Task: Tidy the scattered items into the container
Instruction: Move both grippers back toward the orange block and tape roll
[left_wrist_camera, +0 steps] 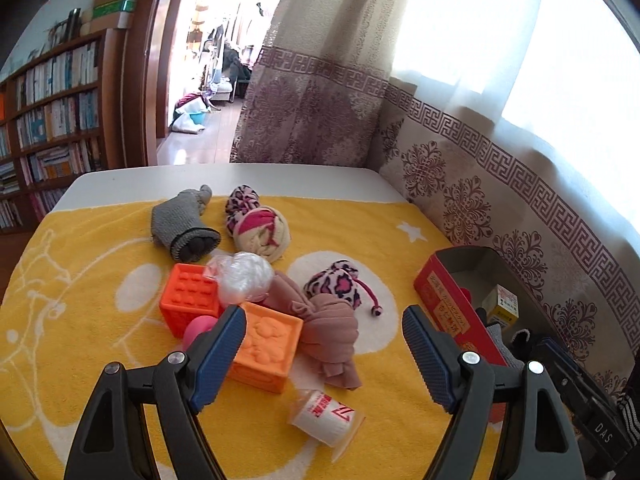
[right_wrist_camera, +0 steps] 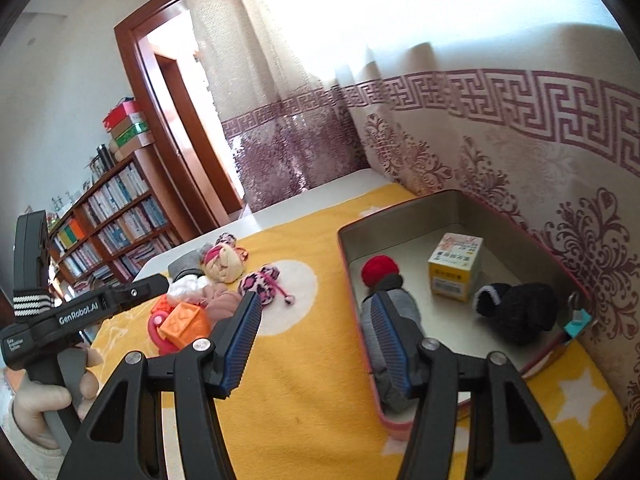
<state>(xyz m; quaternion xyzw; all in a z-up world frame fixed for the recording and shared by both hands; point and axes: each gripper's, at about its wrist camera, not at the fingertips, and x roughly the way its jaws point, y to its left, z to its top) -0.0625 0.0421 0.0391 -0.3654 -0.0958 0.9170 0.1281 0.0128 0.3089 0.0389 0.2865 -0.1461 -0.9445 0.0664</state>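
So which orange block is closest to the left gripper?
The orange block with the raised animal picture, right beside the left gripper. The orange block with bumps sits farther back.

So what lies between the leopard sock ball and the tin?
Nothing: in the left wrist view, only bare yellow towel separates the sock ball from the tin.

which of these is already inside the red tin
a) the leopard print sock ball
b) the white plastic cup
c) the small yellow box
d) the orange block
c: the small yellow box stands on the floor of the red tin, while the other three lie out on the yellow towel.
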